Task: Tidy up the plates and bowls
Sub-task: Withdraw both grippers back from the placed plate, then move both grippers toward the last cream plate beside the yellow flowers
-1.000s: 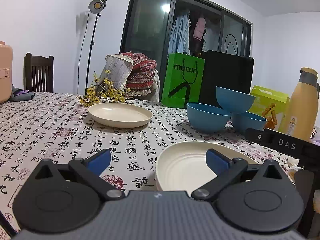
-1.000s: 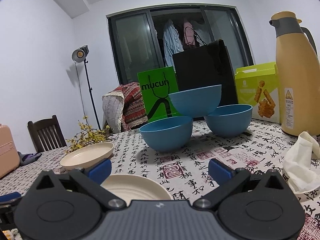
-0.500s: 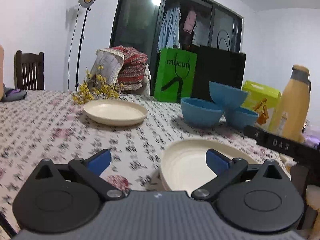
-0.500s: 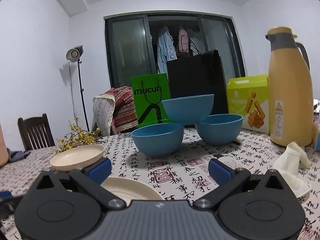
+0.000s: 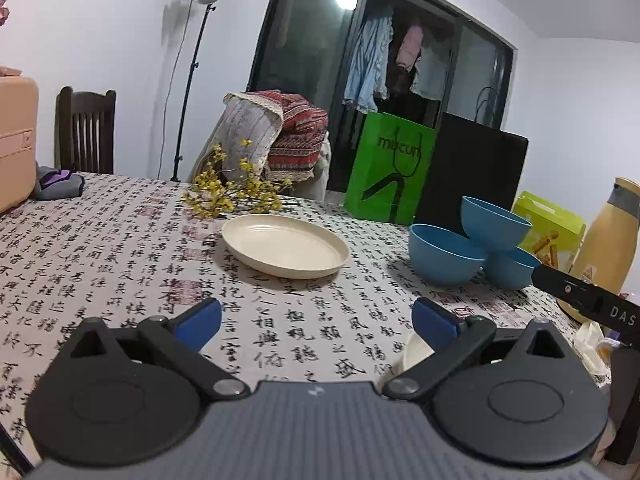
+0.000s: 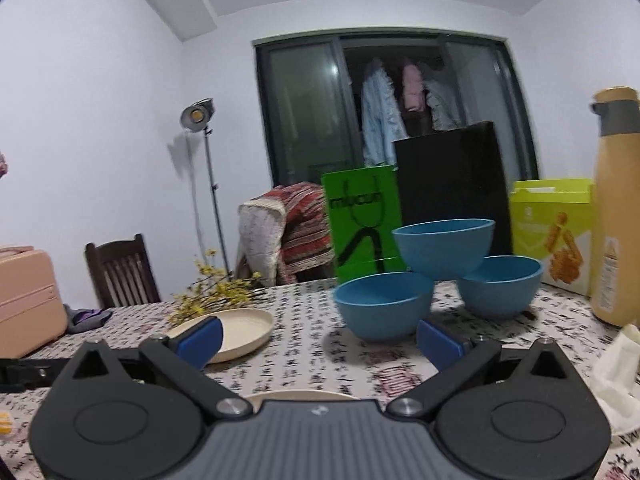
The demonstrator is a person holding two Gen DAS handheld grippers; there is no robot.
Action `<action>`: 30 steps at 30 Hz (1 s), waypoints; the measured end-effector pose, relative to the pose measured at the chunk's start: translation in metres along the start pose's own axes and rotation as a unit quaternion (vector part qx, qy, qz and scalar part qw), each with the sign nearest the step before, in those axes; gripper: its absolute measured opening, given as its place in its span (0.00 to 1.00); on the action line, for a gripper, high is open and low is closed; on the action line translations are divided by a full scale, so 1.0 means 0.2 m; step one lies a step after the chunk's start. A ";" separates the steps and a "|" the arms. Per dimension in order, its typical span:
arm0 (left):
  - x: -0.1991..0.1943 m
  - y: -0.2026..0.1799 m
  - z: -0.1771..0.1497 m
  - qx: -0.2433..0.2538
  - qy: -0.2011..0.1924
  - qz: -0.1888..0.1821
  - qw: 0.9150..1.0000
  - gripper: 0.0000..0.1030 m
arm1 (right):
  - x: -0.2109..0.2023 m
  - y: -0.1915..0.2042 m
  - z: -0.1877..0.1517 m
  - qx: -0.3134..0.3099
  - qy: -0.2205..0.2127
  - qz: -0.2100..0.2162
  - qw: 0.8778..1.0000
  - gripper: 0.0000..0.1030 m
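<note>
Far cream plate [image 5: 285, 245] lies flat on the calligraphy tablecloth [image 5: 120, 248], dead ahead of the left gripper [image 5: 317, 318], whose jaws gape empty. From that plate, three blue bowls [image 5: 446, 254] cluster to the right, yellow flowers [image 5: 228, 196] just behind. The right gripper [image 6: 318, 338], also spread and empty, faces the bowls; the left looks better lined up for the plate.

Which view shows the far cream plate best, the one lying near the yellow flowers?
The left wrist view: the far cream plate lies whole and sharp on the tablecloth, its inside visible. In the right wrist view the plate sits low and edge-on, and the right gripper's left fingertip covers part of it.
</note>
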State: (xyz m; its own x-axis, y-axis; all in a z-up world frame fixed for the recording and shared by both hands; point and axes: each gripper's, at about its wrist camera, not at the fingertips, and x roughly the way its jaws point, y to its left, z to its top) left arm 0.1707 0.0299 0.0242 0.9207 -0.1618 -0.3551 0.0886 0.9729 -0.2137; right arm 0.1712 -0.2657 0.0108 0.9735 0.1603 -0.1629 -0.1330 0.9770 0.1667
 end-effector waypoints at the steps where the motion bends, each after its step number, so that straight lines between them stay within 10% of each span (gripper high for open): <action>1: 0.00 0.01 0.01 -0.001 0.001 0.002 1.000 1.00 | 0.01 0.01 0.02 0.000 0.005 0.006 1.000 1.00; 30: 0.15 0.18 0.47 -0.035 0.038 0.045 0.998 1.00 | 0.42 0.30 0.35 0.034 0.106 0.076 0.991 1.00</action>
State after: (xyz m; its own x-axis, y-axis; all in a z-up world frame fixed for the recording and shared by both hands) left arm 0.2376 0.0746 0.0904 0.8924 -0.0885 -0.4426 -0.0230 0.9704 -0.2403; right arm 0.2580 -0.2034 0.0751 0.8817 0.3371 -0.3301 -0.2546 0.9290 0.2687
